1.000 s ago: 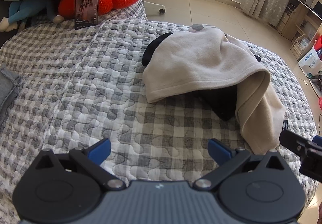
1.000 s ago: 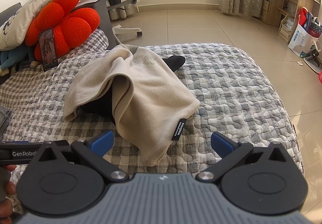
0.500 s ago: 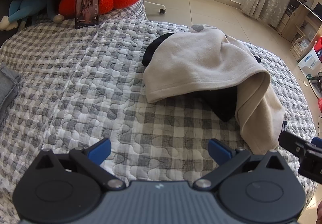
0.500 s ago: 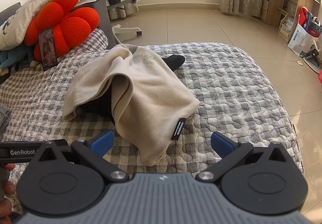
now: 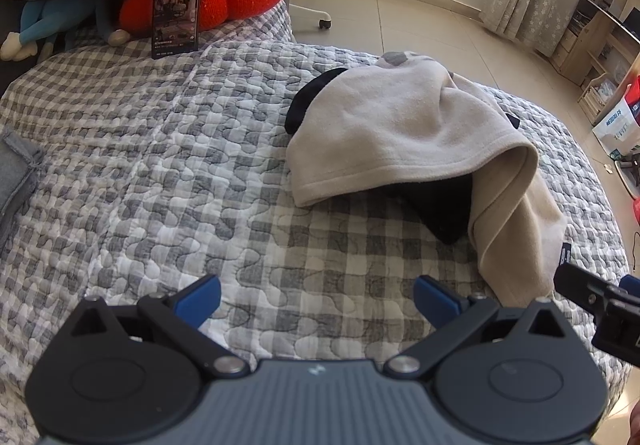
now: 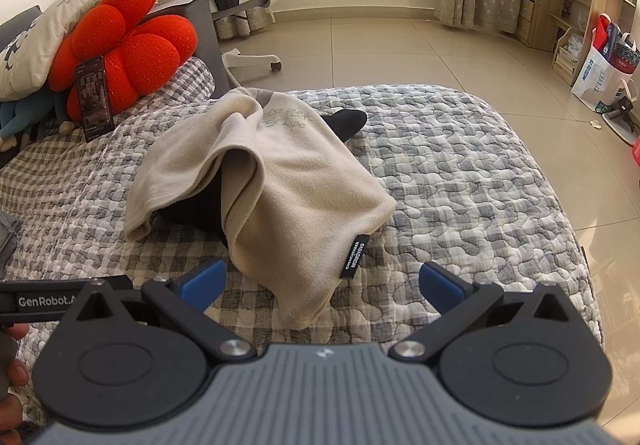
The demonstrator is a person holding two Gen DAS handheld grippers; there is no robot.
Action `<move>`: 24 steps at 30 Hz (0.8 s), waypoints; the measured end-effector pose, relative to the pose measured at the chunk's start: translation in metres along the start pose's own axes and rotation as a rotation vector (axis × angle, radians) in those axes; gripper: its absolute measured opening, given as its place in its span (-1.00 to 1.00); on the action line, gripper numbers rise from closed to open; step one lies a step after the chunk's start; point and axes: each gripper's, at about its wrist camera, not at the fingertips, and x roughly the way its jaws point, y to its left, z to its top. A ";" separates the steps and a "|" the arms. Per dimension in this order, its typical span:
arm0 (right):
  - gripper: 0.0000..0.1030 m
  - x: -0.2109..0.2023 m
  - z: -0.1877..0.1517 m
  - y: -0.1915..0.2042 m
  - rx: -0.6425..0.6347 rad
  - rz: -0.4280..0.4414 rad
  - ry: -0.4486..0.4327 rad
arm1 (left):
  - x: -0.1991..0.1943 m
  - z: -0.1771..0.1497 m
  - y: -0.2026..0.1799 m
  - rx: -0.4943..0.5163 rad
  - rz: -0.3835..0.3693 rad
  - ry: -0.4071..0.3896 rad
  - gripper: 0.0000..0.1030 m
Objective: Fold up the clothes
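Your left gripper [image 5: 316, 295] and right gripper [image 6: 322, 281] both hover with fingers spread, holding nothing. The beige garment [image 6: 288, 169] lies heaped over a black garment [image 5: 444, 209] mid-bed, its hem just ahead of you. Bare quilt [image 5: 160, 165] lies open to the left; the bed edge [image 6: 576, 229] falls away right. Nothing has shifted since a second ago.

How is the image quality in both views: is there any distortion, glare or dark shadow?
Left wrist view: strong fisheye bending at the edges, deep shadow under the beige garment. Right wrist view: same bending, glare on the floor tiles, garment label sharp.
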 end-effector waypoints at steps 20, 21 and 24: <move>1.00 0.005 0.005 0.004 -0.013 -0.004 -0.021 | 0.002 0.009 0.000 0.062 0.009 -0.095 0.99; 1.00 0.006 0.006 0.004 -0.010 -0.002 -0.021 | 0.003 0.010 0.000 0.067 0.010 -0.106 0.99; 1.00 0.011 0.008 0.002 0.003 0.004 -0.014 | 0.007 0.012 0.000 0.080 0.028 -0.132 0.99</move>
